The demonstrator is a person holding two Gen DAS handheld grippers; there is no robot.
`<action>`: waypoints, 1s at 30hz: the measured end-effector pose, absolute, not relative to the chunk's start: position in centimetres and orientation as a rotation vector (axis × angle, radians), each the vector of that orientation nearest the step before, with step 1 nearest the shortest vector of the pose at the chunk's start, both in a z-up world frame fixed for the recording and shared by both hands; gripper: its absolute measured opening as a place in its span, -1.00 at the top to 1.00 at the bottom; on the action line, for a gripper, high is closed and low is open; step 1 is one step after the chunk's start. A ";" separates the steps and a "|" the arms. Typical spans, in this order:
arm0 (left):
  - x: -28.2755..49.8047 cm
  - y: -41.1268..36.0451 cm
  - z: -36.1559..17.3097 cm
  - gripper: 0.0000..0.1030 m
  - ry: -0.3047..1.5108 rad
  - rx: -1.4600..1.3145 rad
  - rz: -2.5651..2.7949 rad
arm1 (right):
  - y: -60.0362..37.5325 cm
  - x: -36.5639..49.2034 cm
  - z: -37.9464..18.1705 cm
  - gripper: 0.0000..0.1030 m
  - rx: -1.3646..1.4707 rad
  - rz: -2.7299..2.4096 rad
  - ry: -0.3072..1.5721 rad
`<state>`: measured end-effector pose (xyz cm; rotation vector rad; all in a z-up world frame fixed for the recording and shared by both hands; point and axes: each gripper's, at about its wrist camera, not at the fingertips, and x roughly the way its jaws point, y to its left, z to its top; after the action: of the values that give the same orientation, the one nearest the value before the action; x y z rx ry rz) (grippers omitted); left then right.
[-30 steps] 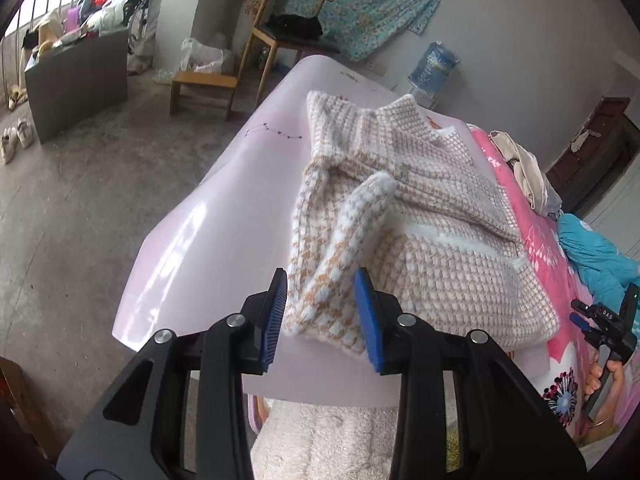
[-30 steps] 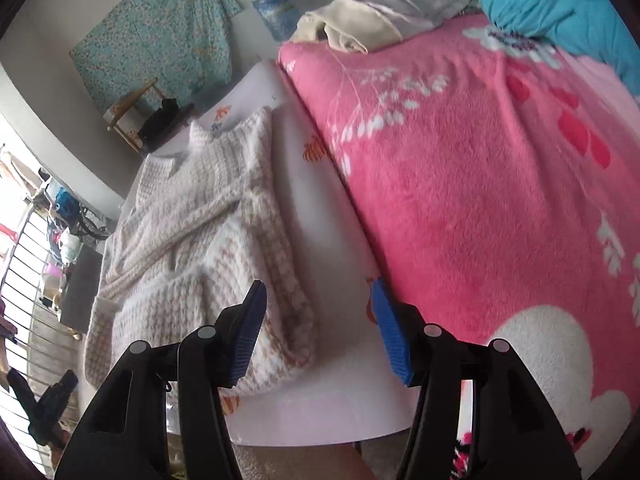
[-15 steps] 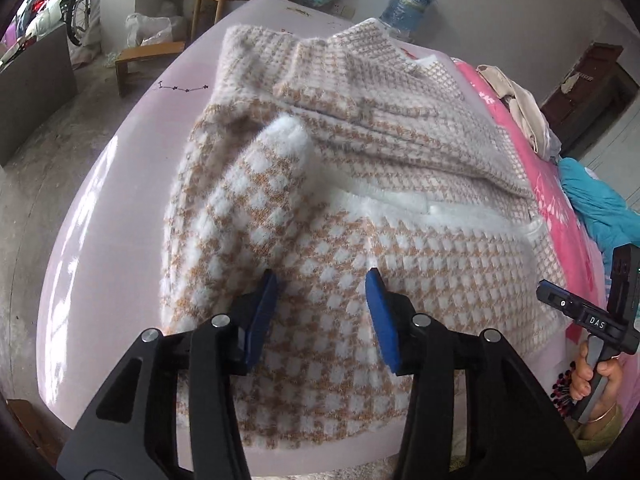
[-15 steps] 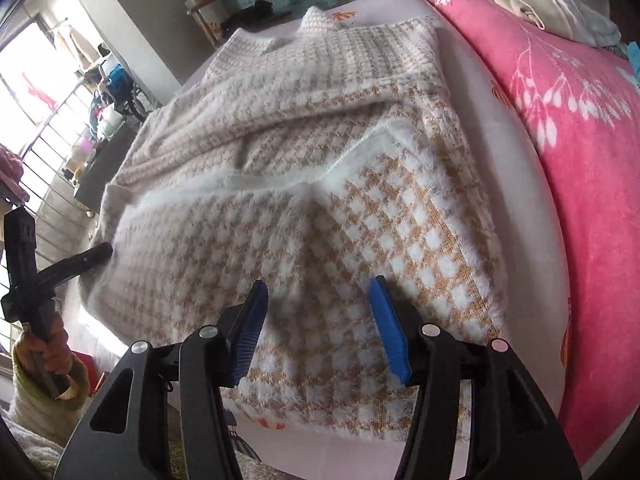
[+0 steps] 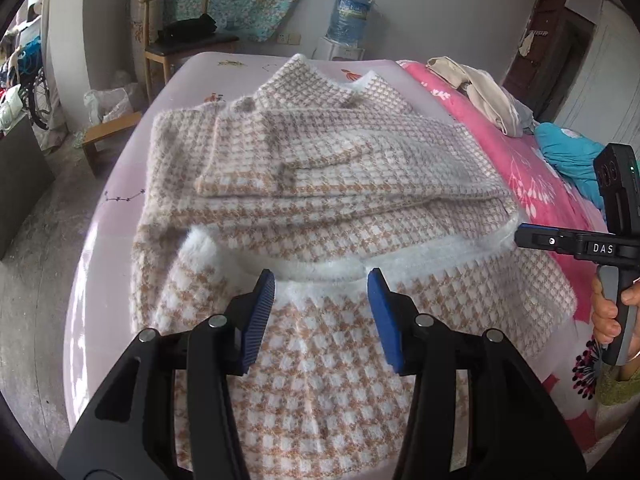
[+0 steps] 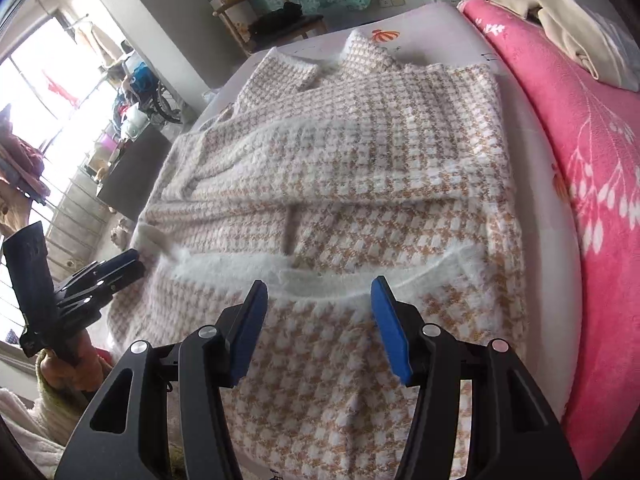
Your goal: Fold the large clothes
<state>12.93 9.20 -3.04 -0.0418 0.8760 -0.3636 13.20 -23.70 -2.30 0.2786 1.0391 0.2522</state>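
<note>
While both hover over the sweater (image 5: 320, 184), left gripper (image 5: 321, 312) and right gripper (image 6: 319, 322) gape empty.

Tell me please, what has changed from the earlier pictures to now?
Both grippers came in over the sweater. The left gripper let go of the sleeve cuff it pinched; its jaws have just been opening, with nothing clamped between them. The right gripper stayed open. The sweater remains folded on the pale sheet.

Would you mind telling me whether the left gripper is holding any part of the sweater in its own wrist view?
No, the left gripper stands open above the sweater, its blue pads clear of the knit.
</note>
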 end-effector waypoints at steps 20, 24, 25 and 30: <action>16.7 12.3 -6.7 0.71 0.919 0.087 -0.187 | -26.8 13.9 -4.8 0.61 0.028 0.042 1.059; 16.3 12.1 -5.7 0.81 0.872 0.108 -0.171 | -26.9 13.6 -3.8 0.83 0.031 0.031 1.027; 16.4 12.1 -5.1 0.82 0.851 0.110 -0.163 | -27.1 13.7 -3.1 0.84 0.036 0.027 1.001; 17.9 12.7 -1.0 0.82 0.731 0.074 -0.139 | -27.0 15.3 0.9 0.84 0.022 0.023 0.861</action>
<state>17.86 12.67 -0.98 0.0744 0.7306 -0.1390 15.30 -27.04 0.88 0.0221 0.8607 0.0231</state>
